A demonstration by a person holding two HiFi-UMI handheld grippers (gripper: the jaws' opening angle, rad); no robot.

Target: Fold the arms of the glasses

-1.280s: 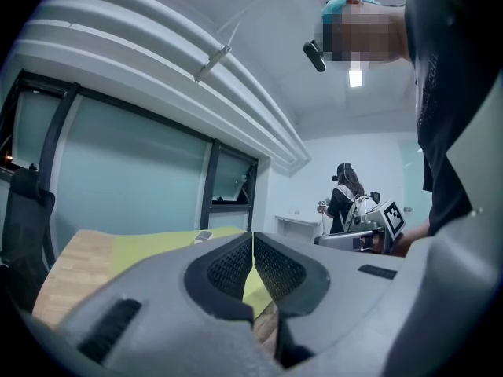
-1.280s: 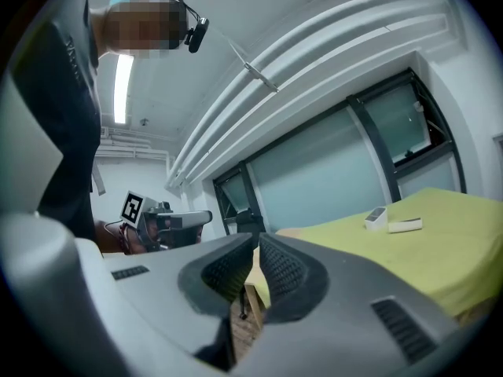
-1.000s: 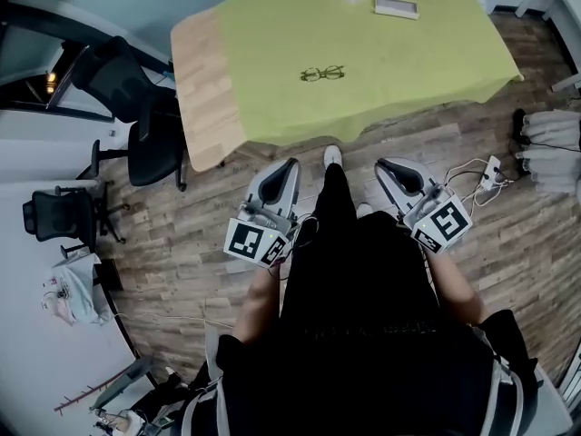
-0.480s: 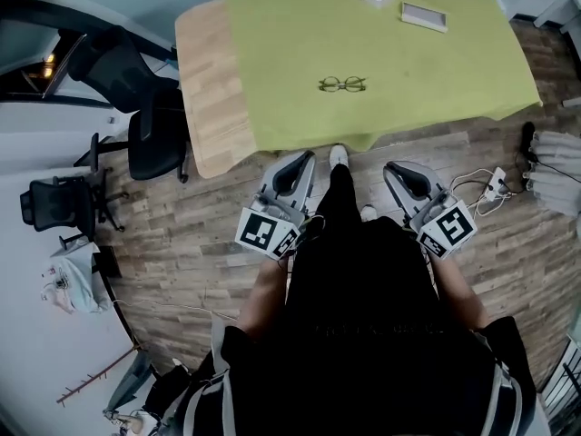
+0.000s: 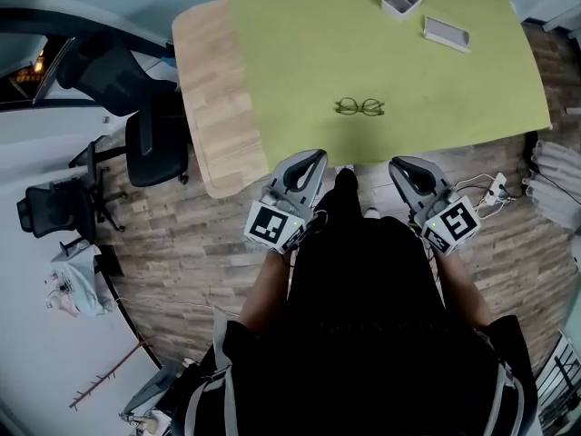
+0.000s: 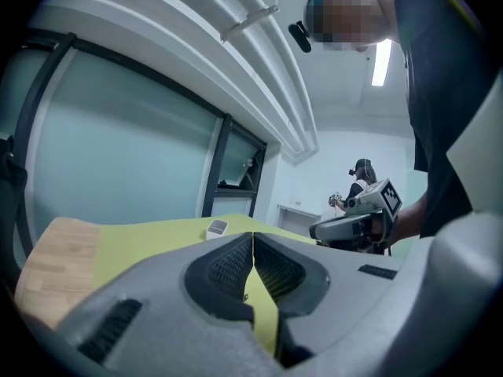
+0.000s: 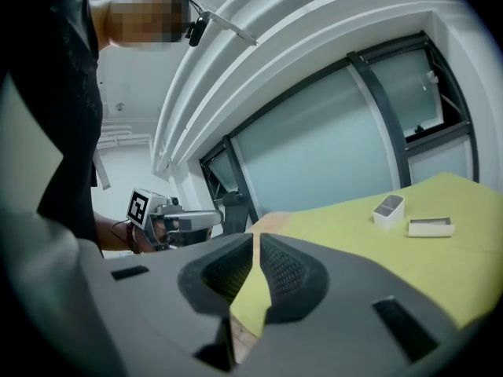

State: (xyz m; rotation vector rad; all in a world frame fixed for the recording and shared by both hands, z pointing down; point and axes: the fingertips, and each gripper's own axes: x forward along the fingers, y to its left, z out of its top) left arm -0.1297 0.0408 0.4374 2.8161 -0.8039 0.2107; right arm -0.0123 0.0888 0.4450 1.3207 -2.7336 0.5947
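Over the table's near edge, the head view shows the glasses lying on the green cloth, apart from both grippers. The left gripper and right gripper are held low, side by side, just short of that edge. The left gripper view shows its jaws pressed together with nothing between them. The right gripper view shows its jaws likewise meeting at the tips, empty, with a small white tray and a flat box on the cloth beyond.
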